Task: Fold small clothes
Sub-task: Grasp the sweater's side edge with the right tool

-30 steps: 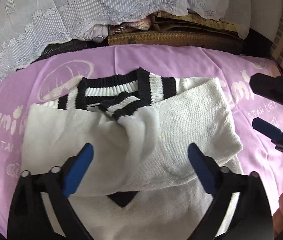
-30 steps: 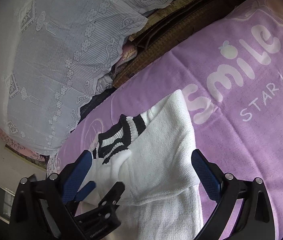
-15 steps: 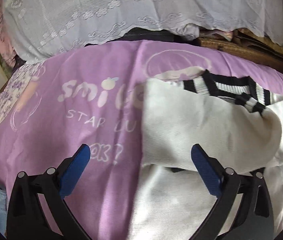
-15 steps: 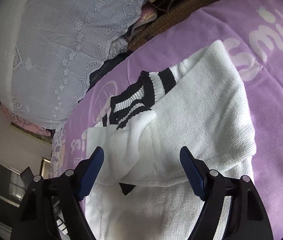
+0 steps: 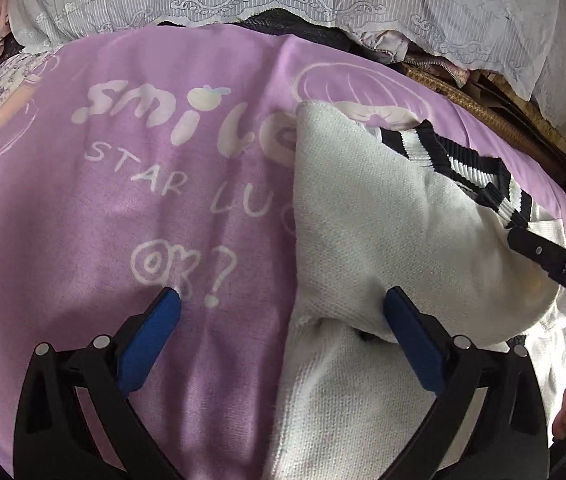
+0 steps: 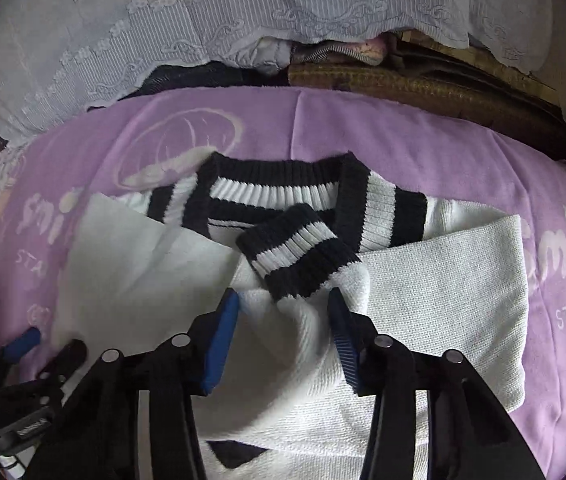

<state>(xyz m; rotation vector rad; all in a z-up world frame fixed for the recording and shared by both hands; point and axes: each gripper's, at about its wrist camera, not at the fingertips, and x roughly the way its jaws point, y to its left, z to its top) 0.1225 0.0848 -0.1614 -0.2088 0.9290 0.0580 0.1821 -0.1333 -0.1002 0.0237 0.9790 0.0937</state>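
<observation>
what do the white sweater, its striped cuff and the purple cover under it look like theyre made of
White sweater: soft knit yarn, matte; a fine pebbly stitch grain shows.
Striped cuff: ribbed knit, black and white bands; raised vertical ribs suggest stretch.
Purple cover: looks like fleecy or terry-like blanket cloth, matte and slightly fuzzy, with pale lettering; the fibre cannot be told.

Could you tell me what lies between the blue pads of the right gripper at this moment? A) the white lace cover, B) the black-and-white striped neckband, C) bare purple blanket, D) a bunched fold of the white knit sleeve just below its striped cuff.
D: in the right wrist view the right gripper, whose jaws have just been closing, has a bunched fold of the white knit sweater's sleeve between its pads, just below the black-and-white striped cuff.
</observation>
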